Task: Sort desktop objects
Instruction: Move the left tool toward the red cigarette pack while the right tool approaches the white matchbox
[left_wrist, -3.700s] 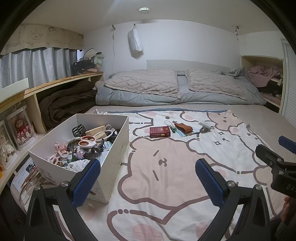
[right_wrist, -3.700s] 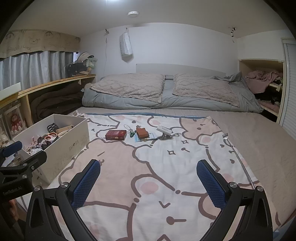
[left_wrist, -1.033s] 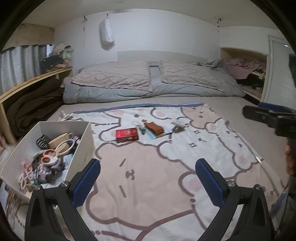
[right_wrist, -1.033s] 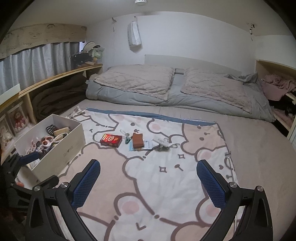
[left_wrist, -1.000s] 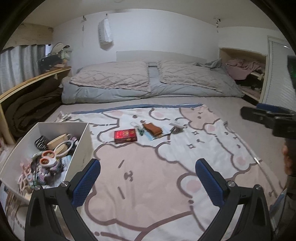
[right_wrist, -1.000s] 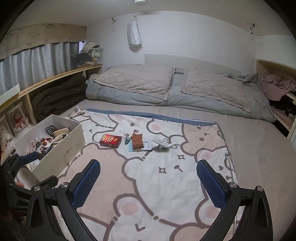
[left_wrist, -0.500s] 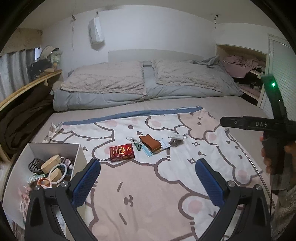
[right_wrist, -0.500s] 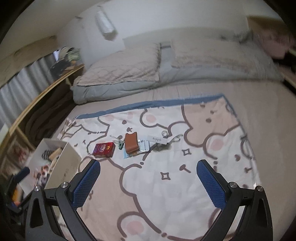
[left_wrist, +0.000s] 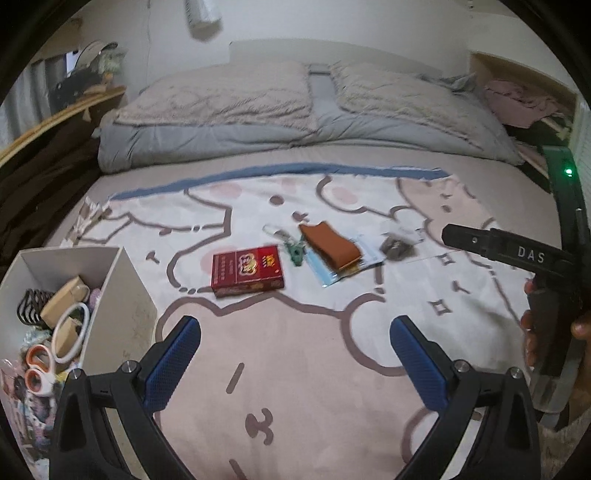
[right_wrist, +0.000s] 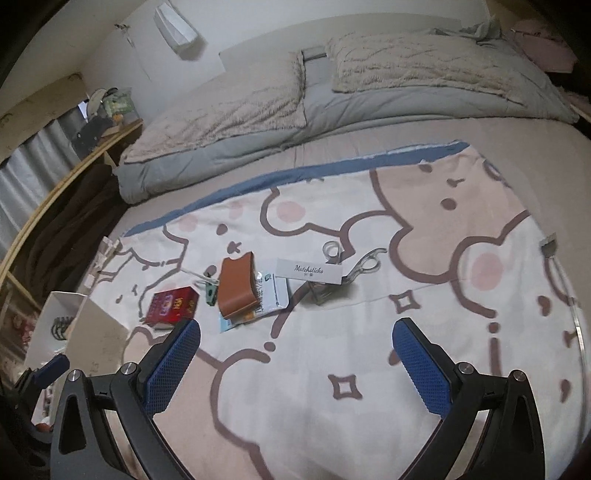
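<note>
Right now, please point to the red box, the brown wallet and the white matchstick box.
red box (left_wrist: 246, 270), left wrist view, middle of its top face
brown wallet (right_wrist: 236, 286), right wrist view, middle of its leather cover
white matchstick box (right_wrist: 309, 270), right wrist view, on its printed label

red box (left_wrist: 246, 270) flat | brown wallet (right_wrist: 236, 289) beside | matchbox (right_wrist: 309, 271) right

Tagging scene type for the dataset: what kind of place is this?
Most likely a bedroom: the work surface is a bed with two quilted pillows at its head, covered by a cartoon bear blanket, with folded clothes on a side shelf.
</note>
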